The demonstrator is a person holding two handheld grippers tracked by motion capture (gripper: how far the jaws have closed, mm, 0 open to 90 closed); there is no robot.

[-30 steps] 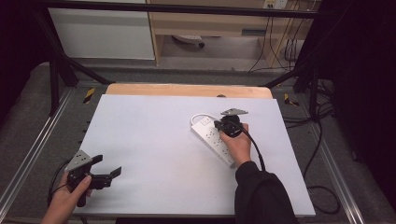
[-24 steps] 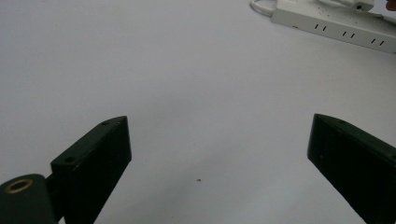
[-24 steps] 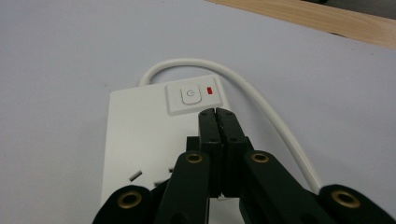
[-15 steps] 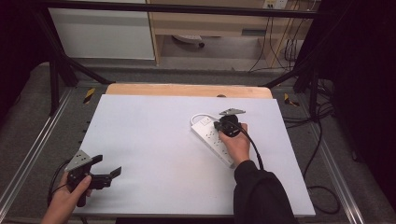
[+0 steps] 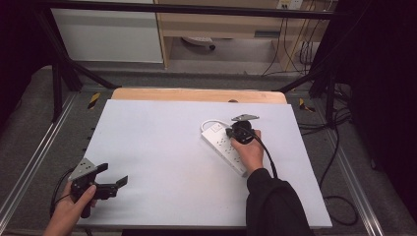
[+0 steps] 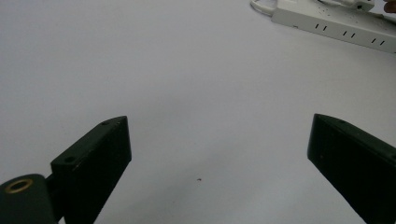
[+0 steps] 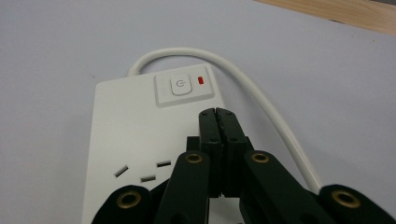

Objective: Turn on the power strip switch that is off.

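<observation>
White power strip [image 7: 144,135] lies flat on a pale table [image 5: 162,147], directly beneath the right gripper [image 7: 218,114]. That gripper's jaws are pressed together along their full length with nothing between them. Their joined tips hang over the strip's top face, just short of the power button [image 7: 180,85]. Beside the button, toward the jaws' right, a small red lamp [image 7: 201,80] glows. Socket slots [image 7: 148,173] sit to the left of the jaws, nearer the camera. A white cord [image 7: 252,88] leaves the strip's far end, arches round and runs back along the jaws' right side. Whether the tips touch the strip cannot be told. In the high view a hand [image 5: 250,152] holds this gripper over the strip's far end.

Left gripper [image 6: 219,154]: jaws spread wide, holding nothing, with bare table between them. The strip lies well apart from it, far ahead and to the jaws' right. In the high view this gripper rests low near the table's near left corner.
</observation>
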